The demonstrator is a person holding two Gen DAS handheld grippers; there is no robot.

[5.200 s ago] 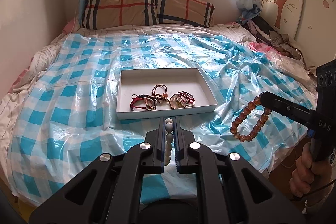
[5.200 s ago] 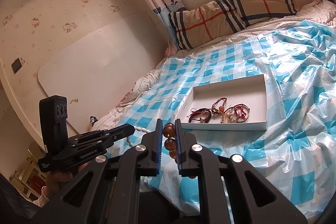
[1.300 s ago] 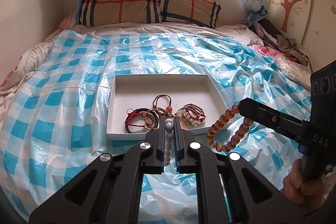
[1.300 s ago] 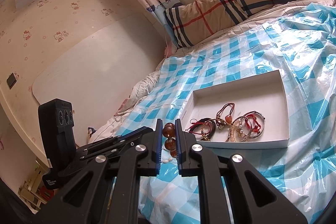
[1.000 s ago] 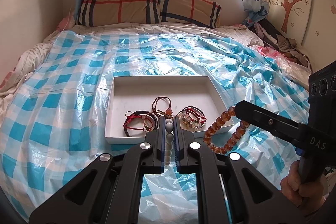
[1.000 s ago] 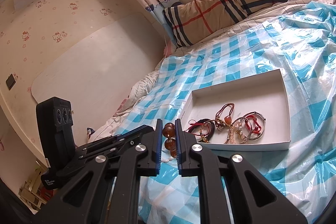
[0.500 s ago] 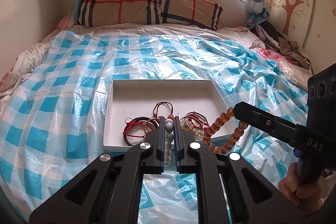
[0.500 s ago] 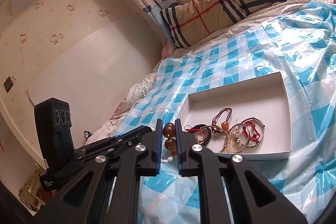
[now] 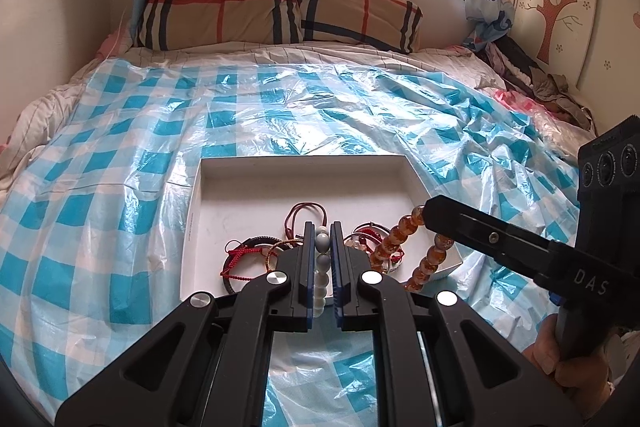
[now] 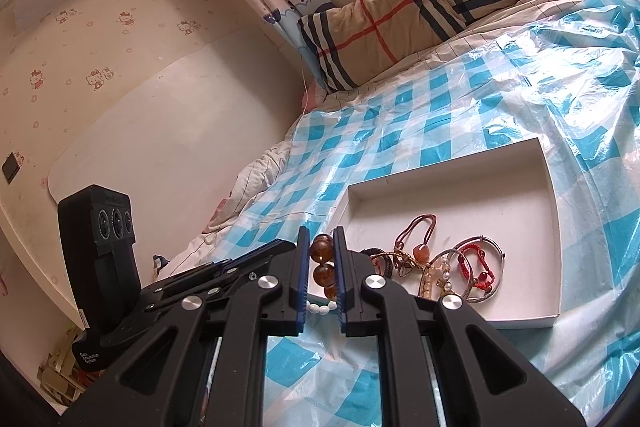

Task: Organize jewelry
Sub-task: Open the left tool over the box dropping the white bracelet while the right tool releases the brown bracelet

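Observation:
A shallow white tray (image 9: 304, 163) (image 10: 554, 211) lies on the checked plastic sheet and holds several bracelets and cords (image 9: 256, 255) (image 10: 448, 263) along its near side. My left gripper (image 9: 322, 239) is shut on a string of white and grey beads (image 9: 321, 267), above the tray's near edge. My right gripper (image 10: 321, 247) is shut on an amber bead bracelet (image 10: 322, 261). In the left wrist view the amber bead bracelet (image 9: 396, 243) hangs as a loop from the right gripper's tip over the tray's near right corner. The white beads (image 10: 320, 306) show under the right gripper.
The blue-and-white plastic sheet (image 9: 120, 155) covers the bed. Striped pillows (image 9: 276, 11) lie at the head under the window. Clothes (image 9: 536, 79) are piled at the far right. A wall with a white panel (image 10: 140, 131) runs along the bed's left side. A hand (image 9: 560, 363) grips the right handle.
Both grippers have moved forward and slightly down toward the tray, each still holding its beads. The amber loop now hangs over the tray's near right corner.

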